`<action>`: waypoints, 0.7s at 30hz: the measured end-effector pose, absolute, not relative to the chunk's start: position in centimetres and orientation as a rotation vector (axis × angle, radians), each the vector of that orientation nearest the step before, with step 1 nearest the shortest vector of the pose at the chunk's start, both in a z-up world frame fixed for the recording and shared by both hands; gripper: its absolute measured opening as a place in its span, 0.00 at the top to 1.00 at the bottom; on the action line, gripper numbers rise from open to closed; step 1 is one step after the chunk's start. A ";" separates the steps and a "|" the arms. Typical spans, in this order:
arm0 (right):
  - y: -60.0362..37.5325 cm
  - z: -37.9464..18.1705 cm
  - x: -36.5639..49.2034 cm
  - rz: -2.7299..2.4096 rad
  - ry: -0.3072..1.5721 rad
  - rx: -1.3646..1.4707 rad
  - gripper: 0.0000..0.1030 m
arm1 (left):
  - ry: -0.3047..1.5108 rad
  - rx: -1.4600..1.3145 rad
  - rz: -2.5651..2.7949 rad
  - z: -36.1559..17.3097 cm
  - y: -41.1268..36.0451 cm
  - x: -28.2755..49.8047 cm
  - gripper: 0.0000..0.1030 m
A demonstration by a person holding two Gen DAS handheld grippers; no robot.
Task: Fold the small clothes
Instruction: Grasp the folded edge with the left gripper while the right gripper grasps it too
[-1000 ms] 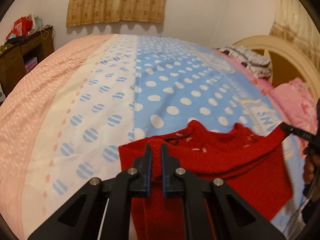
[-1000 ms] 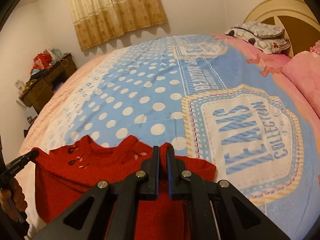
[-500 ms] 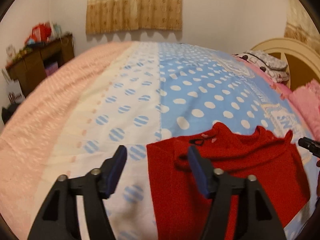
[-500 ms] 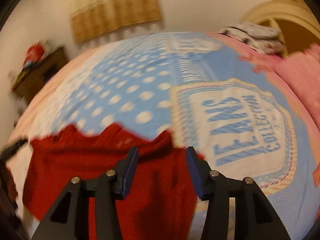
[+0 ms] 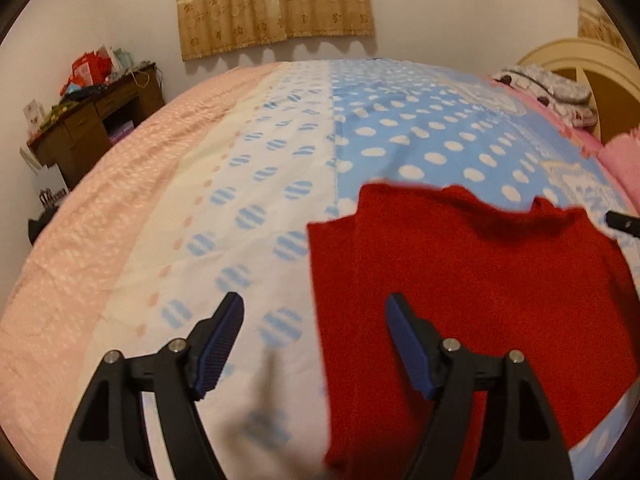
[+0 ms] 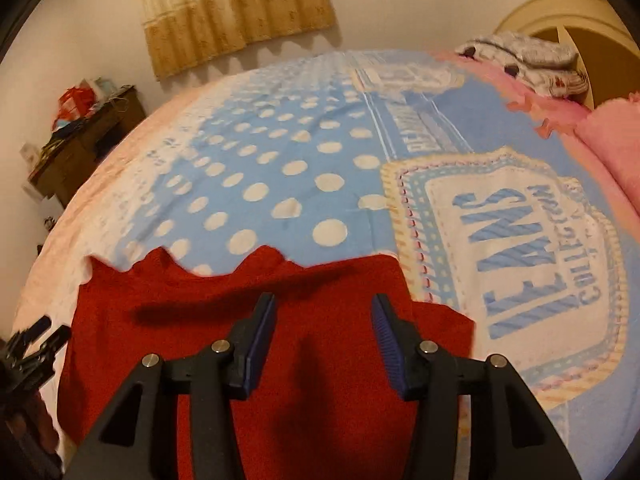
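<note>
Left wrist view: the left claw has just been opening and stands spread — nothing pinched, the red knitted garment lying flat on the polka-dot blue, white and pink bed cover, its left edge between the fingers. Right claw — spread too, empty, over the garment's right side.
</note>
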State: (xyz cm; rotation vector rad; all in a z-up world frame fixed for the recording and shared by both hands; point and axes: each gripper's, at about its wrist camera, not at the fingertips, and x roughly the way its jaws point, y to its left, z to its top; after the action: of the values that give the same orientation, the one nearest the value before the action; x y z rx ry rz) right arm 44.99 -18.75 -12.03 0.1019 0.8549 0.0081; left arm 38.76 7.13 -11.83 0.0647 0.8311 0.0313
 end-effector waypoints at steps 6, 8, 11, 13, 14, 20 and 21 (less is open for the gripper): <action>-19.8 -12.5 38.6 0.039 0.868 0.122 0.51 | 0.845 0.033 -0.004 -12.0 8.3 35.3 0.26; -20.1 -12.8 37.2 0.032 0.873 0.122 0.51 | 0.850 0.030 -0.011 -12.3 8.3 34.6 0.26; -20.6 -13.4 34.7 0.006 0.881 0.124 0.51 | 0.854 0.000 -0.037 -12.7 8.3 32.9 0.32; -21.1 -14.1 33.6 -0.009 0.894 0.143 0.51 | 0.863 -0.016 -0.068 -13.0 8.0 32.2 0.45; -21.5 -14.6 33.1 -0.013 0.906 0.158 0.51 | 0.869 -0.018 -0.076 -13.2 7.8 32.0 0.47; -21.2 -16.5 31.7 0.009 0.941 0.175 0.70 | 0.901 -0.042 -0.125 -14.7 7.1 32.0 0.67; -21.2 -16.7 31.6 0.012 0.940 0.180 0.75 | 0.902 -0.048 -0.137 -14.9 7.0 32.0 0.73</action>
State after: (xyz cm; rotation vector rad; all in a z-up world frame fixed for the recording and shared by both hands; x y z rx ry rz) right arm 31.60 -21.24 -16.67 0.1801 0.9396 0.0118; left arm 32.00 7.03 -14.90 -0.0478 0.9016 -0.1368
